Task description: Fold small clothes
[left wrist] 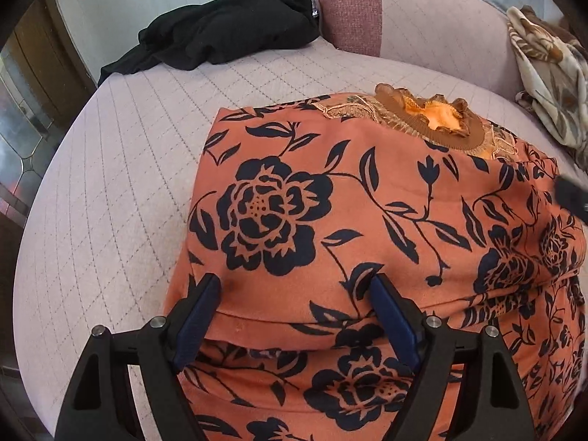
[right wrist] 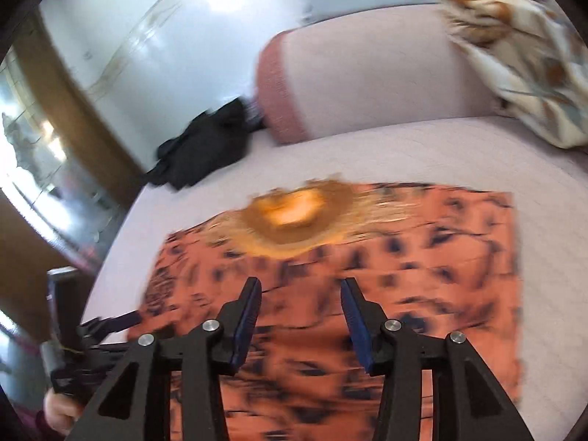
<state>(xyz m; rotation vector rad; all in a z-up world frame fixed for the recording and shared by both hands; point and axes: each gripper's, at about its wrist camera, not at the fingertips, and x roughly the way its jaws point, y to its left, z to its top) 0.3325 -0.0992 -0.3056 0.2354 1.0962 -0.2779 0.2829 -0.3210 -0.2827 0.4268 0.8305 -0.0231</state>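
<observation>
In the left wrist view, the orange floral garment (left wrist: 367, 220) lies flat on the pale quilted mattress (left wrist: 121, 191), with its frilled collar (left wrist: 433, 117) at the far side. A fold edge runs across the cloth just under the left gripper (left wrist: 294, 286). Its jaws stand wide apart above the fabric and hold nothing; the blue pads (left wrist: 198, 316) do not press on the cloth. At the right edge a dark blurred piece, probably the other gripper, shows over the garment. I count one orange garment, one black garment (left wrist: 228, 29) heaped at the far corner, one patterned blanket (left wrist: 547, 88) at the right, and one pink bolster (left wrist: 349, 7).

In the right wrist view, which is blurred, the right gripper (right wrist: 301, 290) hovers over the middle of the same garment (right wrist: 422, 275), jaws partly open with nothing between them. The left gripper (right wrist: 110, 321) shows low at the left with a hand (right wrist: 58, 411) below it.

I judge that the sides are already folded in and one fold is just laid. The next move probably calls for both grippers to take the near edge and bring it toward the collar.
</observation>
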